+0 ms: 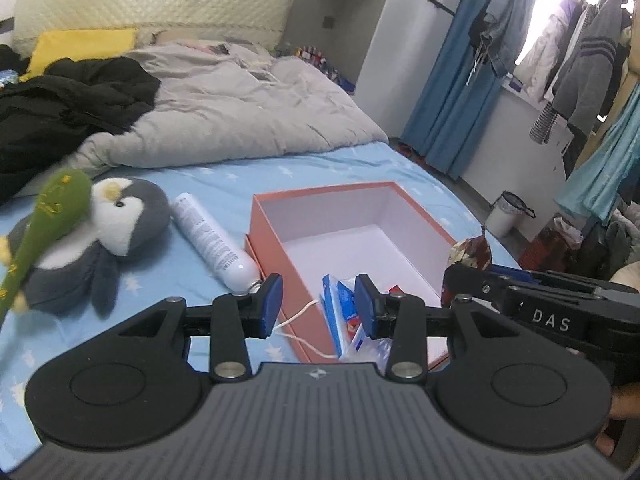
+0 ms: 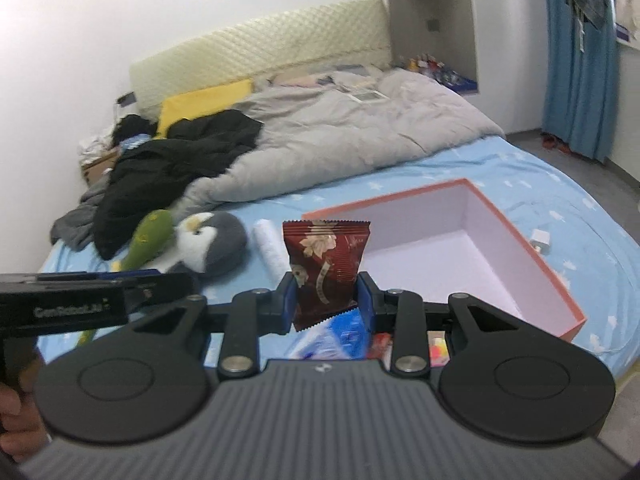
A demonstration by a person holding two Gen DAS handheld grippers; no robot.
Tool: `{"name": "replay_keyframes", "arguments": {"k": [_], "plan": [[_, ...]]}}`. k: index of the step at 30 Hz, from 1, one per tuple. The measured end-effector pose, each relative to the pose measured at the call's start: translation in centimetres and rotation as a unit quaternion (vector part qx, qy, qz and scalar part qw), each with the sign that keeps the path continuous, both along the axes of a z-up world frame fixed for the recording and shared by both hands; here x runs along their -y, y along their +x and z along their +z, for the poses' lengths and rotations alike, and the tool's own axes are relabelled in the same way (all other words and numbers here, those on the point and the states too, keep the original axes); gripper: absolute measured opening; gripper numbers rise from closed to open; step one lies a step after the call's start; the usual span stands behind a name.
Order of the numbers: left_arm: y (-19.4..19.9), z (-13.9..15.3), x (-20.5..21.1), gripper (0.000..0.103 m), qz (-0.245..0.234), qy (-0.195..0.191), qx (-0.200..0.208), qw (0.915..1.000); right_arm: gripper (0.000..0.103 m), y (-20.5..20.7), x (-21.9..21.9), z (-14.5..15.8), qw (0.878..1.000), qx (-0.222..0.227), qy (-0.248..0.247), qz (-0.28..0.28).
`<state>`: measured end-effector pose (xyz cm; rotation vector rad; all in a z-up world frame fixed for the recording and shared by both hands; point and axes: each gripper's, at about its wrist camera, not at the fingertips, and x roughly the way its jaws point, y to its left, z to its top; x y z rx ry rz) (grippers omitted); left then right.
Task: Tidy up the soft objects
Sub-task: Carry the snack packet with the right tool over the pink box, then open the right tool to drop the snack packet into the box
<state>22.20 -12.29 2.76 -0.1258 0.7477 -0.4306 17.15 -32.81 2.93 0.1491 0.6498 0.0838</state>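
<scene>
My right gripper (image 2: 327, 302) is clamped on a dark red snack packet (image 2: 326, 266), which stands upright between the blue pads with its crimped top edge well above them; it hangs over the near end of the open orange box (image 2: 568, 300). From the left wrist view the same packet (image 1: 472, 250) shows at the right edge of the box (image 1: 272, 236), just past the tip of the right gripper (image 1: 460, 280). My left gripper (image 1: 318, 306) has its jaws apart with nothing between them, hovering over the box's near left corner. Inside the box, at the near end, I see blue and white packets (image 1: 344, 312), and a white cord (image 1: 304, 320) runs over the box's side wall onto the light blue sheet (image 1: 224, 172). To the left of the box a white tube (image 1: 214, 240) lies on the sheet, its cap end almost touching the box. Just beside the tube sits a grey and white penguin plush (image 1: 100, 240), with a green plush toy (image 1: 44, 224) leaning across its left side. Behind them are a grey duvet (image 1: 240, 108), a black jacket (image 1: 60, 104) and a yellow pillow (image 1: 80, 46). In the right wrist view a small white charger (image 2: 540, 240) lies on the sheet beyond the box.
</scene>
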Motion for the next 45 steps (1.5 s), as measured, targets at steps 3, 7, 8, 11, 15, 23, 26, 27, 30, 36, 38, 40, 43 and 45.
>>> {"name": "replay_keyframes", "arguments": {"k": [3, 7, 8, 11, 15, 23, 26, 27, 30, 36, 38, 40, 43, 45], "plan": [[2.1, -1.4, 1.2, 0.045, -0.010, -0.002, -0.015, 0.9998, 0.035, 1.7, 1.4, -1.6, 1.000, -0.025, 0.002, -0.014], [4.9, -3.7, 2.8, 0.045, -0.022, 0.000, -0.032, 0.9992, 0.035, 4.1, 2.9, -4.1, 0.998, -0.058, 0.000, -0.035], [5.4, -4.3, 3.1, 0.045, -0.025, 0.000, -0.037, 0.9990, 0.035, 4.8, 3.3, -4.9, 0.997, -0.067, -0.001, -0.040], [6.9, -6.1, 3.9, 0.045, -0.030, 0.005, -0.050, 0.9983, 0.035, 6.2, 4.2, -6.7, 0.995, -0.087, 0.004, -0.054], [8.6, -8.3, 4.1, 0.045, -0.032, 0.005, -0.071, 0.9970, 0.035, 7.7, 4.9, -9.0, 0.991, -0.115, 0.000, -0.064], [10.7, -10.8, 4.7, 0.045, -0.037, 0.010, -0.090, 0.9952, 0.036, 8.8, 5.6, -11.6, 0.986, -0.149, 0.003, -0.080], [10.7, -11.0, 5.0, 0.045, -0.039, 0.010, -0.091, 0.9951, 0.037, 8.8, 5.8, -11.8, 0.985, -0.154, 0.004, -0.082], [10.7, -10.9, 5.1, 0.045, -0.039, 0.010, -0.090, 0.9951, 0.037, 8.8, 5.8, -11.8, 0.984, -0.155, 0.004, -0.082], [10.3, -10.4, 5.0, 0.045, -0.038, 0.011, -0.086, 0.9955, 0.048, 8.6, 5.9, -11.4, 0.984, -0.155, 0.002, -0.084], [8.5, -7.6, 4.8, 0.045, -0.038, 0.016, -0.065, 0.9970, 0.048, 7.0, 6.1, -9.1, 0.988, -0.128, -0.007, -0.085], [7.6, -6.4, 4.7, 0.045, -0.037, 0.013, -0.055, 0.9977, 0.048, 6.2, 6.0, -7.8, 0.990, -0.113, -0.004, -0.082], [6.6, -5.2, 4.5, 0.045, -0.039, 0.007, -0.046, 0.9981, 0.048, 5.3, 5.8, -6.6, 0.992, -0.100, -0.004, -0.079], [4.6, -3.2, 4.3, 0.045, -0.041, 0.006, -0.028, 0.9987, 0.048, 3.6, 5.4, -4.7, 0.994, -0.078, -0.001, -0.079], [3.3, -2.0, 4.0, 0.045, -0.041, 0.005, -0.017, 0.9990, 0.048, 2.4, 5.1, -3.4, 0.995, -0.063, -0.001, -0.079]]}}
